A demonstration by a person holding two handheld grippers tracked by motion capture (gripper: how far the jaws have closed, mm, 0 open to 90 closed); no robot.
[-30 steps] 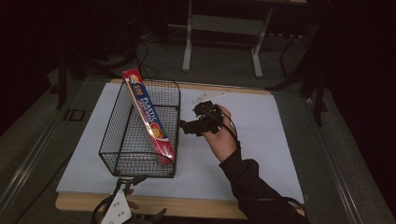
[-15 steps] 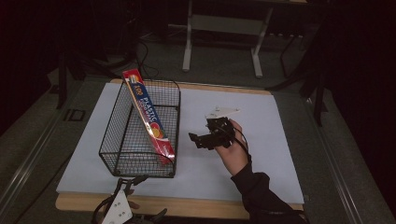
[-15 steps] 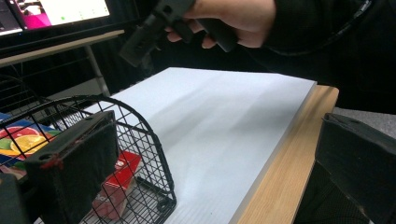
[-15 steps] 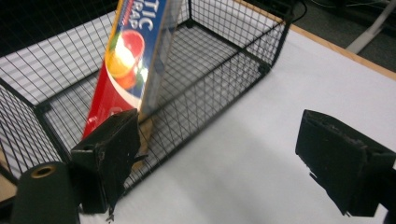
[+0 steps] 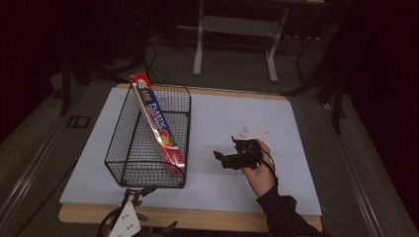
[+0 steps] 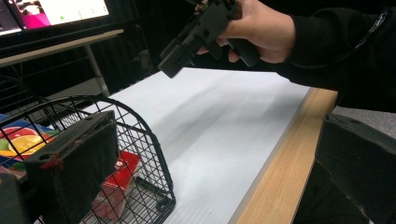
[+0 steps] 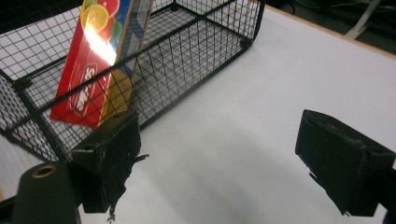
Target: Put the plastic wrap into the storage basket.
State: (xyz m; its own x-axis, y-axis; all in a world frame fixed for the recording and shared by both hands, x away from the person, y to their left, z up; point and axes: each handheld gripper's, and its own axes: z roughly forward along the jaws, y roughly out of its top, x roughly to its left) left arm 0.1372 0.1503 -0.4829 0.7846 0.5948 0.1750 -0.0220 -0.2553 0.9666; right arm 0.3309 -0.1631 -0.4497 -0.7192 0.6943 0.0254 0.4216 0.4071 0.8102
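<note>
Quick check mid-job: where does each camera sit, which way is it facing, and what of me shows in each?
High view: above the near table edge, looking forward and down on the wire basket and right gripper.
Left gripper view: low at the near edge, looking across the white board past the basket's corner; its own jaws and the right hand show.
Right gripper view: looks at the basket and red box; own open jaws show.
All three share the basket.

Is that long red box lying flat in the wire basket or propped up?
Propped up. The red box leans slantwise inside the wire basket, its lower end on the basket floor and its upper end sticking out above the far rim.
</note>
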